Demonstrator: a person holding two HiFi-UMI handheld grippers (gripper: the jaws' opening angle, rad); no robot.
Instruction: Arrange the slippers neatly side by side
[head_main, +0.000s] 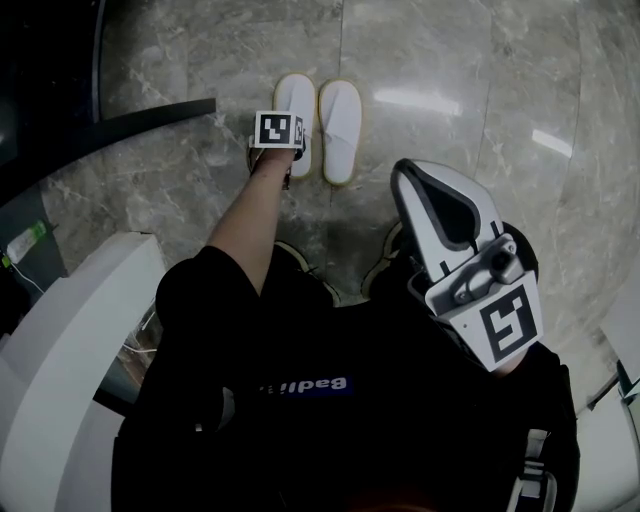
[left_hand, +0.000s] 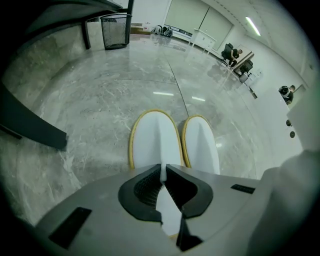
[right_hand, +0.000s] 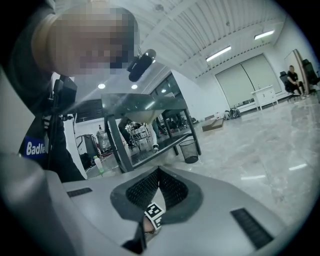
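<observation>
Two white slippers with yellow-edged soles lie side by side on the marble floor, toes pointing away from me. The left slipper (head_main: 296, 98) (left_hand: 154, 140) has my left gripper (head_main: 288, 162) (left_hand: 162, 172) pointing steeply down at its near end, jaws shut on a thin white edge of it. The right slipper (head_main: 341, 125) (left_hand: 201, 145) lies free, close beside it. My right gripper (head_main: 403, 170) (right_hand: 159, 171) is held up near my body, well off the floor, pointing almost level. Its jaws are shut with nothing between them.
A dark table foot (head_main: 110, 125) (left_hand: 30, 127) crosses the floor left of the slippers. A wire wastebasket (left_hand: 116, 31) (right_hand: 189, 150) stands farther off by the table frame. My own shoes (head_main: 300, 262) are just behind the slippers. White furniture (head_main: 60, 340) is at my left.
</observation>
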